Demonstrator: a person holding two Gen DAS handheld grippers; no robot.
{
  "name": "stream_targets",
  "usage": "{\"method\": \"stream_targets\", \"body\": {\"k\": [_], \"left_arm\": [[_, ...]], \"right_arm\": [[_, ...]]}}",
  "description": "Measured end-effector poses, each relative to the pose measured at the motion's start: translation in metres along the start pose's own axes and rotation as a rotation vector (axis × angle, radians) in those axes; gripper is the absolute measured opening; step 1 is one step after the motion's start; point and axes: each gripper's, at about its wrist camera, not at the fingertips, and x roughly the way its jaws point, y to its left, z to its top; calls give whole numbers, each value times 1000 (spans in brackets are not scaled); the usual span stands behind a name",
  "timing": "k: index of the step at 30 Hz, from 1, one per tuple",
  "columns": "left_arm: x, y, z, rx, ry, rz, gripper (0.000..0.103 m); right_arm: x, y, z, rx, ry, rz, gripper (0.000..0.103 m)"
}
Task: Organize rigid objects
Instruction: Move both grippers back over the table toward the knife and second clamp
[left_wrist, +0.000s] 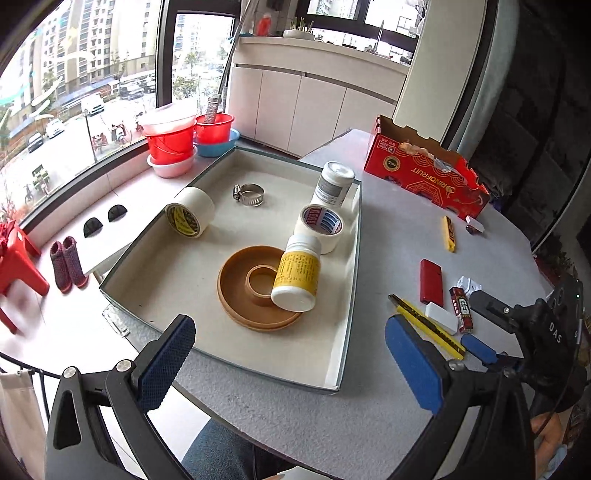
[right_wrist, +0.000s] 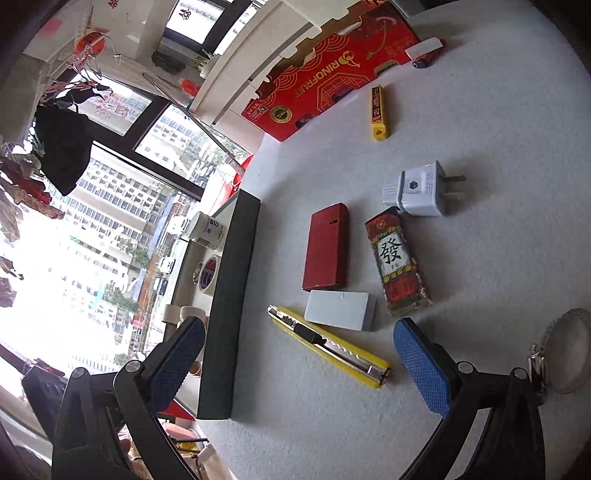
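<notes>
Two grippers hang open and empty. Right gripper (right_wrist: 299, 354) is nearer: the yellow cutter (right_wrist: 328, 345) lies between its fingers at lower centre, long axis slanting lower right. An eraser (right_wrist: 340, 309) touches it above; the tray (right_wrist: 225, 306) wall flanks left. Left gripper (left_wrist: 291, 350) faces the tray.

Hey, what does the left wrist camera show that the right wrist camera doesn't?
Only the left wrist view: the tray's inside, with the brown ring dish, yellow-labelled bottle, hose clamp and yellow-cored tape roll.

Only the right wrist view: the white plug adapter seen clearly, and a round clear object at the edge.

Both: red box, red case, yellow utility knife, white block.
</notes>
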Motion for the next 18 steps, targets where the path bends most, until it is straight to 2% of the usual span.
{"method": "stream_targets", "body": {"k": [5, 7, 9, 11, 12, 14, 15, 18], "left_arm": [[11, -3, -7, 4, 42, -5, 103], [10, -10, -9, 25, 47, -23, 103], [9, -24, -11, 76, 56, -54, 103], [13, -50, -14, 158, 76, -78, 103], [16, -65, -16, 203, 85, -85, 103], [25, -96, -23, 279, 91, -82, 103], [30, -109, -26, 304, 96, -78, 103], [50, -137, -30, 324, 118, -75, 103]], "right_arm": [[11, 10, -20, 39, 173, 263, 103], [-5, 1, -22, 106, 136, 270, 103], [-34, -10, -21, 137, 50, 216, 103], [-69, -18, -20, 125, -43, 91, 103], [-81, -21, -19, 109, -82, 0, 103], [-101, -25, -18, 79, -124, -240, 103], [-106, -28, -19, 62, -122, -357, 103], [-106, -41, -23, -21, -78, -632, 103]]}}
